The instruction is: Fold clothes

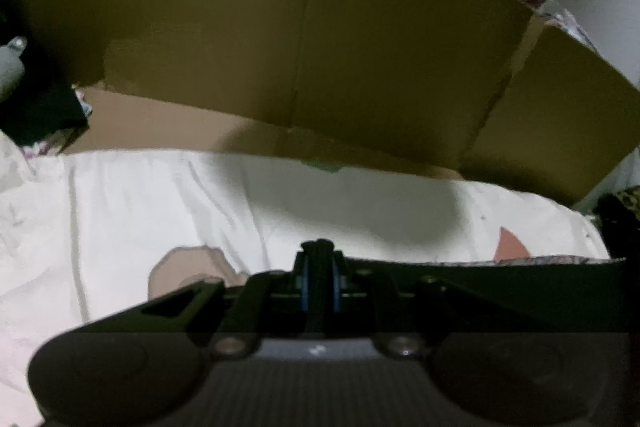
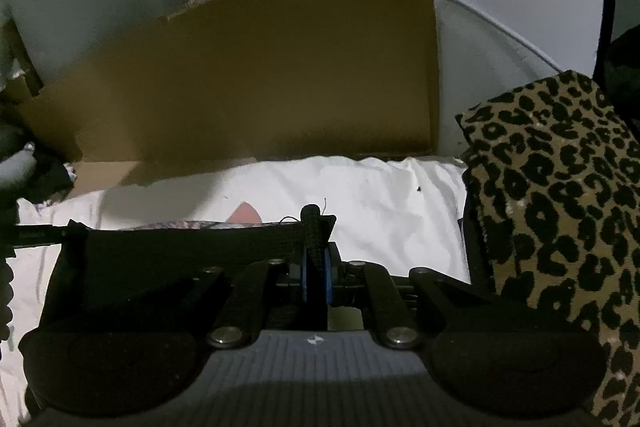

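A black garment is stretched taut between my two grippers above a white sheet (image 1: 160, 195). In the left wrist view its dark edge (image 1: 520, 279) runs off to the right from my left gripper (image 1: 319, 251), which is shut on a bunched fold of it. From the right wrist, the same black cloth (image 2: 180, 247) spreads to the left of my right gripper (image 2: 316, 223), also shut on a pinched fold with loose threads sticking out. The cloth's lower part is hidden under the gripper bodies.
A big brown cardboard box (image 1: 320, 47) stands right behind the sheet, also seen as cardboard (image 2: 260, 87) from the right. A folded leopard-print cloth (image 2: 560, 207) lies close on the right. Dark clutter (image 1: 36, 107) sits at the far left. The sheet (image 2: 380, 203) shows pink shapes.
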